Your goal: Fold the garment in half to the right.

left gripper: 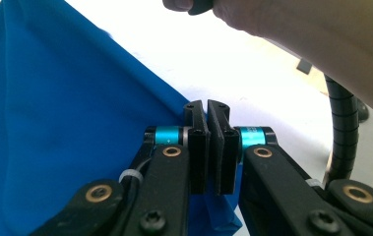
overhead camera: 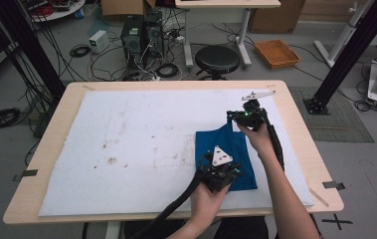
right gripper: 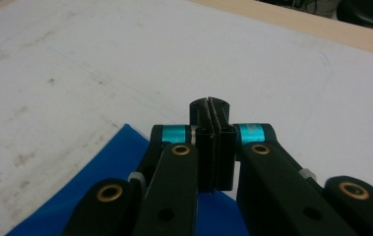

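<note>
Pinched in both clamped grippers, left (overhead camera: 219, 172) and right (overhead camera: 246, 117), the blue cloth (overhead camera: 221, 144) could be dragged crooked near the table's (overhead camera: 295, 124) right edge if pulled unevenly.

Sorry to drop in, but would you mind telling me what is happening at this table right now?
A person is handling a blue cloth on the white mat with a handheld gripper in each hand. The left gripper is shut on the cloth's near edge, and the right gripper is shut on its far corner. The cloth lies mostly flat toward the right side of the table, so this looks like a fold or a spread in progress, though I cannot tell which.
</note>
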A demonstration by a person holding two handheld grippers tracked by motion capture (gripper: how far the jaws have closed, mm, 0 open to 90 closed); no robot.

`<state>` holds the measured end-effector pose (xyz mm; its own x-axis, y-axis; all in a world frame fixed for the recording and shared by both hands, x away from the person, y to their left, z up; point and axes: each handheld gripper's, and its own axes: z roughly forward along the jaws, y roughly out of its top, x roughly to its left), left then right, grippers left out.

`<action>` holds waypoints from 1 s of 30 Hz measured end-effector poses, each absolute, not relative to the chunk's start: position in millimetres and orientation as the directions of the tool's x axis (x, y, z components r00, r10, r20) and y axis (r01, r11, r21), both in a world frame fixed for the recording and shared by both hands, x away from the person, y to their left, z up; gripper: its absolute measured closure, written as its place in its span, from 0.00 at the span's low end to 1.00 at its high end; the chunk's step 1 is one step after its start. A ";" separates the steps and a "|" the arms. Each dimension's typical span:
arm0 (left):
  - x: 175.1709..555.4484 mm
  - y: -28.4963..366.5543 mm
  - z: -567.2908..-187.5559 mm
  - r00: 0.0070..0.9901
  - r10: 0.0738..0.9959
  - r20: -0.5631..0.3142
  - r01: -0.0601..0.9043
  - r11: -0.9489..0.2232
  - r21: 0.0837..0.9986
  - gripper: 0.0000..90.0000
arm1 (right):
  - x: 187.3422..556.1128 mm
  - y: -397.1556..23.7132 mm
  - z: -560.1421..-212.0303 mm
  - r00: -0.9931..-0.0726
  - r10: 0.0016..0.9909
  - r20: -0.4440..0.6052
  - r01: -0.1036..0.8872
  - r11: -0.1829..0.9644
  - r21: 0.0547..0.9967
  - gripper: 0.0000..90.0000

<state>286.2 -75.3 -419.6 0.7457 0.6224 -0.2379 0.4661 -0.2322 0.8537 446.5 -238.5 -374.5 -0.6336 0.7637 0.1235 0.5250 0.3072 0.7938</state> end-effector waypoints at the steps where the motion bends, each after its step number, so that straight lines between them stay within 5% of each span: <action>1: 287.2 -80.1 -420.9 0.748 0.620 -0.236 0.467 -0.239 0.852 0.96 | 447.0 -242.8 -376.4 -0.629 0.768 0.122 0.528 0.308 0.791 1.00; 12: 295.0 -110.6 -431.1 0.767 0.593 -0.244 0.472 -0.263 0.841 0.96 | 448.9 -269.9 -392.7 -0.574 0.816 0.068 0.565 0.334 0.755 1.00; 17: 290.4 -108.8 -428.0 0.802 0.547 -0.240 0.425 -0.239 0.873 0.68 | 446.5 -278.9 -397.0 -0.524 0.849 0.067 0.575 0.295 0.763 0.81; 22: 286.0 -87.9 -412.1 0.806 0.565 -0.178 0.366 -0.239 0.899 0.59 | 437.0 -286.8 -390.4 -0.492 0.867 0.080 0.585 0.261 0.768 0.72; 30: 285.0 -23.5 -391.2 0.767 0.635 -0.086 0.305 -0.244 0.921 0.56 | 422.4 -287.6 -405.6 -0.489 0.867 0.097 0.590 0.246 0.769 0.77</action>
